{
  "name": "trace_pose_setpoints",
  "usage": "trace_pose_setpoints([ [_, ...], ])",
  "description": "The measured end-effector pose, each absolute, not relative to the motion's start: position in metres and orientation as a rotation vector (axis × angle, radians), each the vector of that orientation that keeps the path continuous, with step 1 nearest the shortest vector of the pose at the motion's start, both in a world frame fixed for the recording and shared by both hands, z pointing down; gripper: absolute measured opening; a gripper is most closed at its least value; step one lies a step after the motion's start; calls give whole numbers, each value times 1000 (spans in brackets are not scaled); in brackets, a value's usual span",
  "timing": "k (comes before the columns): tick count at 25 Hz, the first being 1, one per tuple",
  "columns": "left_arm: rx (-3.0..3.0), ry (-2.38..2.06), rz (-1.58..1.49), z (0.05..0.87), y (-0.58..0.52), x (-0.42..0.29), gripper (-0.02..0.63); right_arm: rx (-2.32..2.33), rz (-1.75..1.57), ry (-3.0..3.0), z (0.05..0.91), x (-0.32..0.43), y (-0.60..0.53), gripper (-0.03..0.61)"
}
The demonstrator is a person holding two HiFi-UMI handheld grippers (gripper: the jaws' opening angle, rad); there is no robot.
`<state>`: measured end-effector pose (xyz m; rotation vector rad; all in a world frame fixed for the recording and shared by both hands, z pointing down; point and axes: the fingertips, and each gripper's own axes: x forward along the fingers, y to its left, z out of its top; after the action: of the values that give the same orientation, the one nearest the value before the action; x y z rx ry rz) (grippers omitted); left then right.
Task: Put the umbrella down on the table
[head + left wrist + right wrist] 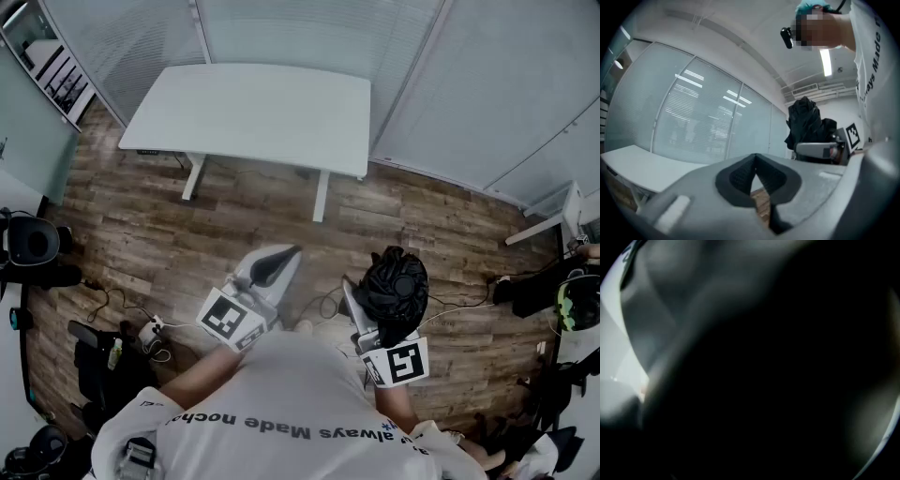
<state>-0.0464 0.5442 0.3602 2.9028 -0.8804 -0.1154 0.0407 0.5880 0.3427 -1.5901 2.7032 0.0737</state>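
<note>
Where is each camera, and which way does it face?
Head view: on the person's head, looking down at white table, floor; shirt, left gripper, right gripper show.
Left gripper view: on left gripper, facing level toward blinds; shut jaws show.
Right gripper view: on right gripper; black umbrella fills it.
Shared: first two show table, umbrella.

left gripper (755,158): jaws together, empty | table (637,166): left | black umbrella (805,123): far right

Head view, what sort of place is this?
Probably an office or lab room: a white table, glass partition walls with blinds, and a wood-look floor with loose cables.
</note>
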Motion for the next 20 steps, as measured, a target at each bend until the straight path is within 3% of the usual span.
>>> trace_pose_setpoints([
  [20, 2859, -940, -83, 374, 511, -29, 3, -1532, -22, 2706, 357, 68, 555, 238],
])
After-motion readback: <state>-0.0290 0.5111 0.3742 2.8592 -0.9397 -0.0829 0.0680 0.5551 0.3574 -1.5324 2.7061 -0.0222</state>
